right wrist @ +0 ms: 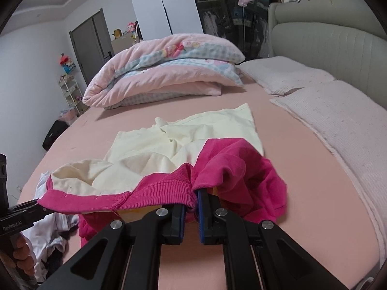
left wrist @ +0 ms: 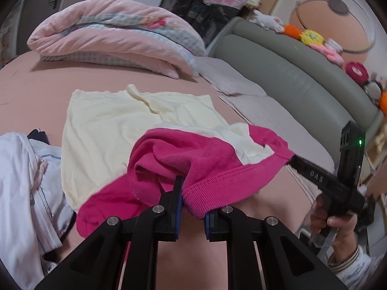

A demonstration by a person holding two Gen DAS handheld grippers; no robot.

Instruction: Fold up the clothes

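the pink and cream garment (left wrist: 217, 169) is held up by its ribbed pink hem, which is stretched between the two grippers above the pink bed (left wrist: 36, 101); its cream part trails back onto the sheet, where it lies over a flat cream garment (left wrist: 108, 120).

in the left wrist view the letters "das" can be read on the side of the right gripper (left wrist: 293, 160). in the right wrist view "genrobot.ai" is printed on the body of the left gripper (right wrist: 40, 204). a green light is lit on the right gripper's upright part.

the left gripper (left wrist: 191, 207) is clenched on the ribbed hem: the band is pinched between its blue-padded fingers (left wrist: 177, 193), with only a narrow gap left for the cloth. the right gripper (right wrist: 192, 215) is likewise closed tight on the hem and a bunched fold of pink cloth, which is gathered between its fingers (right wrist: 203, 207). each gripper is carried by a hand: the right hand (left wrist: 338, 224) is seen around its handle, with a striped cuff below, and the left hand (right wrist: 21, 258) at the left edge of the other view.

a heap of white clothes (left wrist: 21, 188) lies on the bed to the left. further back, a folded pink quilt (right wrist: 164, 72) and two pale pillows (right wrist: 338, 125) are seen, and plush toys (left wrist: 312, 36) are lined along the grey headboard (left wrist: 290, 72).
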